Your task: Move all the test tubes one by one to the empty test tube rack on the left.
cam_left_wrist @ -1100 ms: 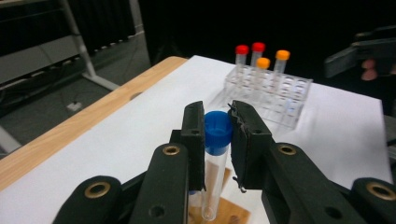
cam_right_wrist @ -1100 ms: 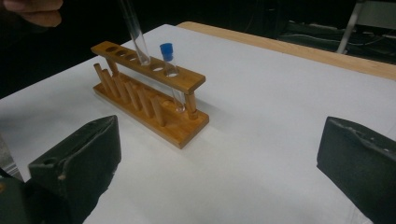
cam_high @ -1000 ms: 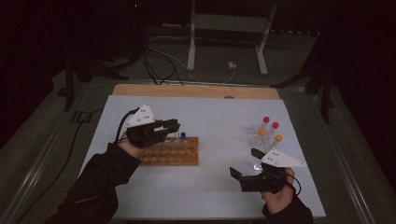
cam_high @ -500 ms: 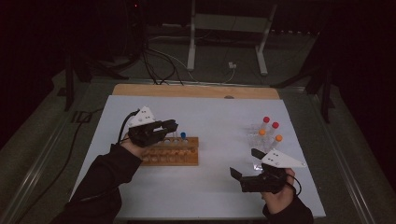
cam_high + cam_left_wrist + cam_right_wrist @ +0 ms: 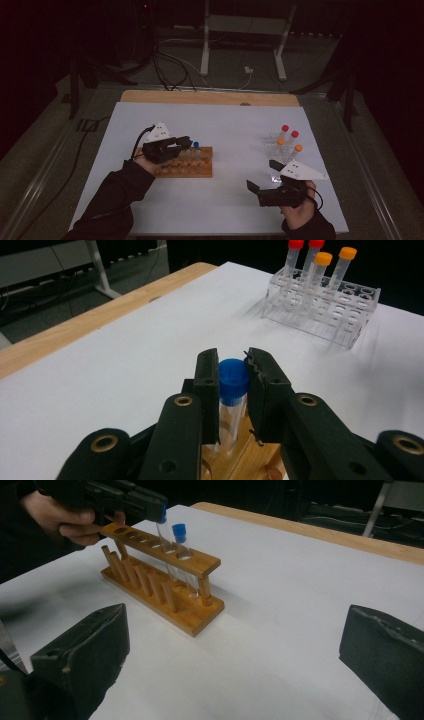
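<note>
White tabletop (image 5: 235, 125) under dim light, dark room beyond. Pinched between the left gripper (image 5: 234, 372) jaws, a blue-capped tube (image 5: 233, 377) has sunk since a second ago into the wooden rack (image 5: 165, 587) just below, beside another blue tube (image 5: 180, 532). Farther off, the right gripper (image 5: 264, 176) waits spread wide near the clear rack (image 5: 325, 307).

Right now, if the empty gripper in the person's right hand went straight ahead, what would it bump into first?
Probably the wooden rack. The right gripper is open and points across bare white table toward it, though the rack sits a bit left of centre, so it might slip past.
</note>
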`<action>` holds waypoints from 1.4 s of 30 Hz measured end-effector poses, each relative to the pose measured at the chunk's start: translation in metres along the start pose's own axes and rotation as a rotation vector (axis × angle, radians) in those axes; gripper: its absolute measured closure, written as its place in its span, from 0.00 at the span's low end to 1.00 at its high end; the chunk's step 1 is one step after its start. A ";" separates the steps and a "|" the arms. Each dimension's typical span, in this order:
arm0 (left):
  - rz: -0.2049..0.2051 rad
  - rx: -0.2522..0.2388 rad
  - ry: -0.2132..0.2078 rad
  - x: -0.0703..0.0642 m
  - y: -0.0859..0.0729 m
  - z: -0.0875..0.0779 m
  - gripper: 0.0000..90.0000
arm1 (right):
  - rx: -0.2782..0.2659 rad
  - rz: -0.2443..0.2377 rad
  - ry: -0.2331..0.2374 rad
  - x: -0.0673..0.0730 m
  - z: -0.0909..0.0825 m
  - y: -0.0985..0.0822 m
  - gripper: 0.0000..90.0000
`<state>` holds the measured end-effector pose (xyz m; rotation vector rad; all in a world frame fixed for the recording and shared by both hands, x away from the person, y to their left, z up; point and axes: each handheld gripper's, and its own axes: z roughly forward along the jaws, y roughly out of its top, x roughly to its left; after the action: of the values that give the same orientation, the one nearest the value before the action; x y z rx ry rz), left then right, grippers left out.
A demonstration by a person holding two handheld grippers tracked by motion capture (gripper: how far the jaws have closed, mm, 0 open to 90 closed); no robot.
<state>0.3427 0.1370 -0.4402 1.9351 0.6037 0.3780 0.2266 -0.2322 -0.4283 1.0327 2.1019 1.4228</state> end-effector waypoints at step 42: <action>0.002 -0.018 -0.072 -0.013 -0.005 -0.022 0.23 | -0.038 0.011 0.003 -0.017 -0.013 0.011 0.00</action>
<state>0.3201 0.1479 -0.4353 1.9233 0.5493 0.3124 0.2326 -0.2505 -0.4144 1.0301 2.0660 1.4641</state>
